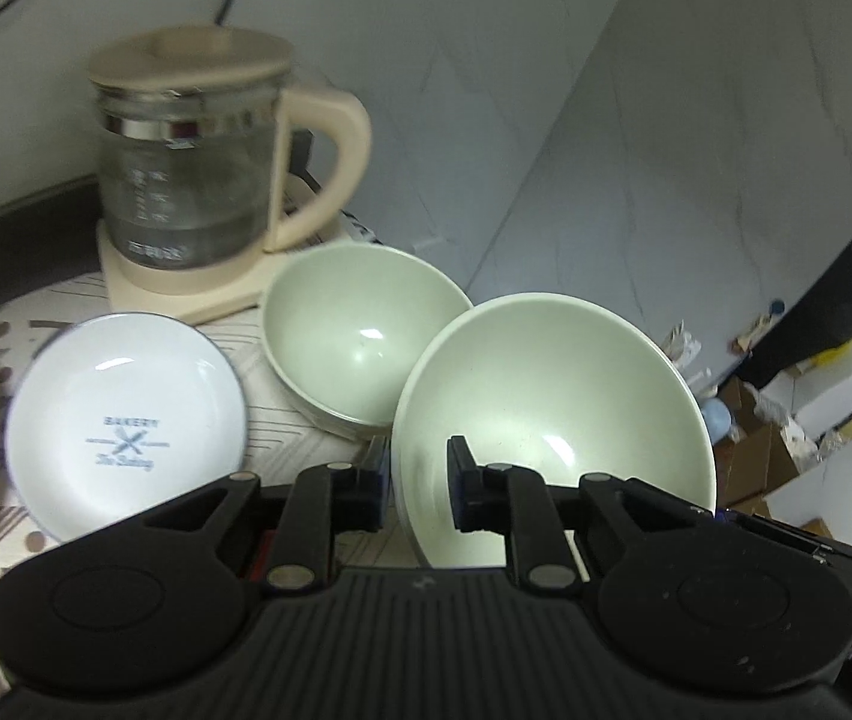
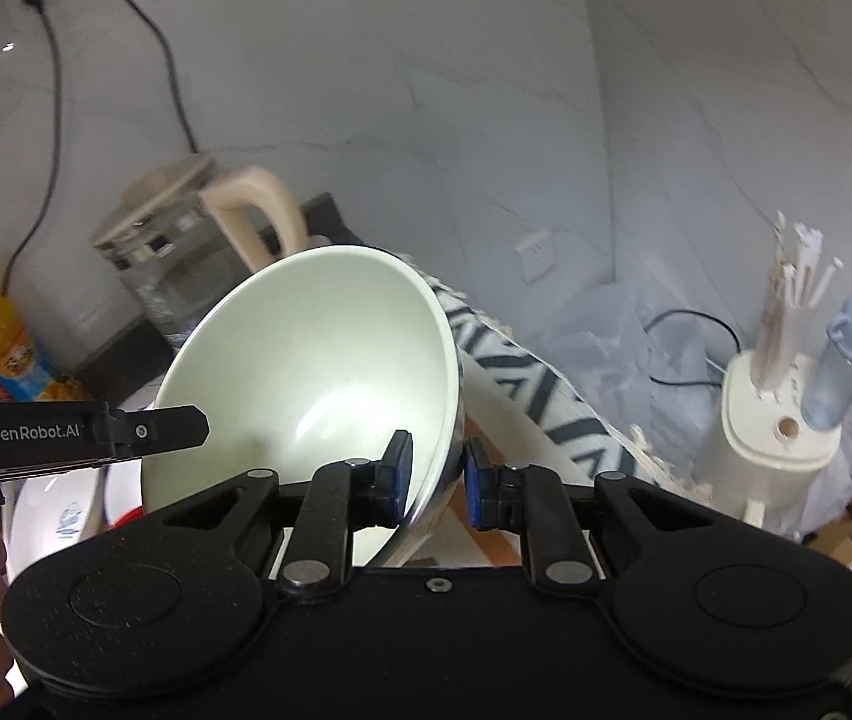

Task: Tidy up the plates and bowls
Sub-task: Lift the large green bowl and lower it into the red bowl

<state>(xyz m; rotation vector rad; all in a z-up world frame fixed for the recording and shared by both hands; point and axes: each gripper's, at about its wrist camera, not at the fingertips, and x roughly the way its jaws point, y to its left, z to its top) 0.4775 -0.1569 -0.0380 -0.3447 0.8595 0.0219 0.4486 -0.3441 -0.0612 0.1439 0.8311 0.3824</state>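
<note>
— How do your grippers sit?
— My left gripper (image 1: 417,483) and right gripper (image 2: 435,480) each pinch one rim of the pale green bowl (image 1: 552,414), tilted, beside its twin bowl (image 1: 360,336).
— Surfaces?
— Smooth and glossy; a round white plate (image 1: 126,432) lies flat on the patterned tablecloth (image 1: 282,426).

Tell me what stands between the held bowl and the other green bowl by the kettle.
Nothing visible does. The held bowl, tilted and with both the left gripper and the right gripper closed on its rim, sits right beside the second bowl. The kettle stands behind, and the plate lies off to the left.
</note>
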